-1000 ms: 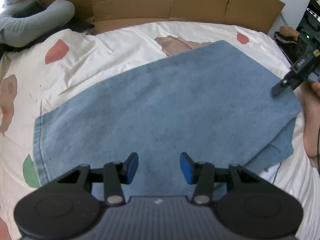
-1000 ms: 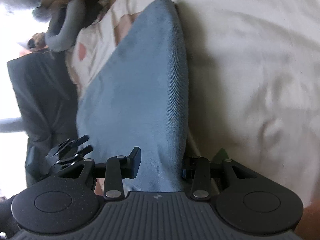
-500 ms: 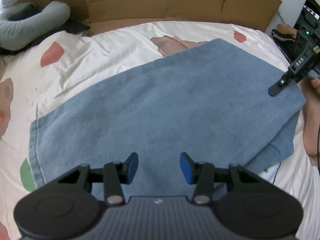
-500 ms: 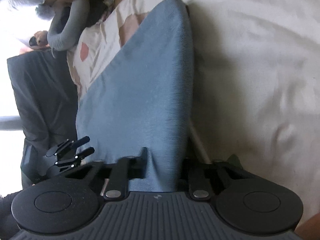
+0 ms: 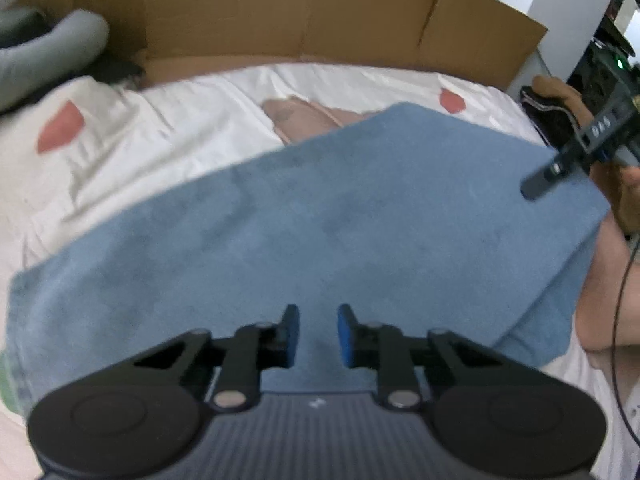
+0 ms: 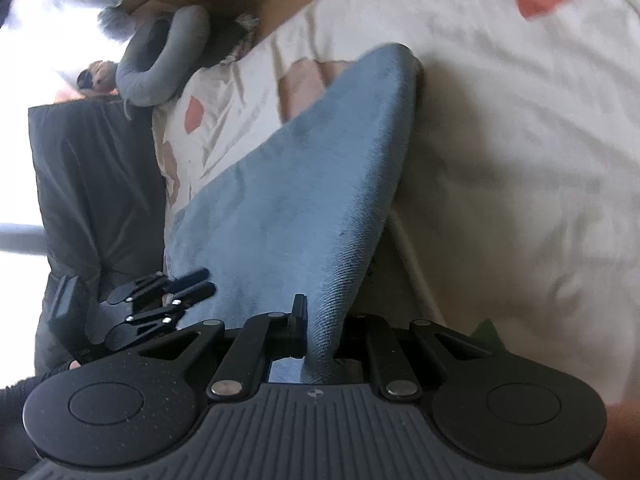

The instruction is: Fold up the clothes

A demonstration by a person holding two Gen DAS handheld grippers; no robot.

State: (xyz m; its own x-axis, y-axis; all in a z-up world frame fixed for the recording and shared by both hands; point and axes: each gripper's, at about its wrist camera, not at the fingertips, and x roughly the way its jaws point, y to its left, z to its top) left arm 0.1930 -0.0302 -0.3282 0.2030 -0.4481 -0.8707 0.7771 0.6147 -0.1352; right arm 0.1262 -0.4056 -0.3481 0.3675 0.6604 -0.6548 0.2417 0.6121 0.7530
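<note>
Cardboard panels (image 5: 312, 12) wall off the far edge of the bed, and a grey neck pillow (image 5: 52, 56) lies by the far left corner. Over the white patterned bedsheet (image 5: 168, 120) the blue garment (image 5: 360, 216) lies spread from the left edge across to the right, where a lower layer shows under its near right corner — so it looks already doubled once.

My right gripper (image 6: 320, 332) is pressed together on a corner of that cloth; its jaws have just been closing and the fabric now rises in a taut ridge from the pinch. My left gripper (image 5: 318, 336) hovers over the near hem, jaws narrowed and just been closing too, yet the blue pads (image 5: 290, 336) stand apart with only flat cloth seen beyond them — nothing pinched.

I judge the fabric soft, thickish and light; it will drape and sag between holds, not slide. Best taken at corners or along the hem, both layers together. Open sheet lies beyond the garment towards the cardboard, room enough to carry a fold over. The right edge is tight, with a bare arm (image 5: 608, 304) and a thin cable (image 5: 618, 320) there.
</note>
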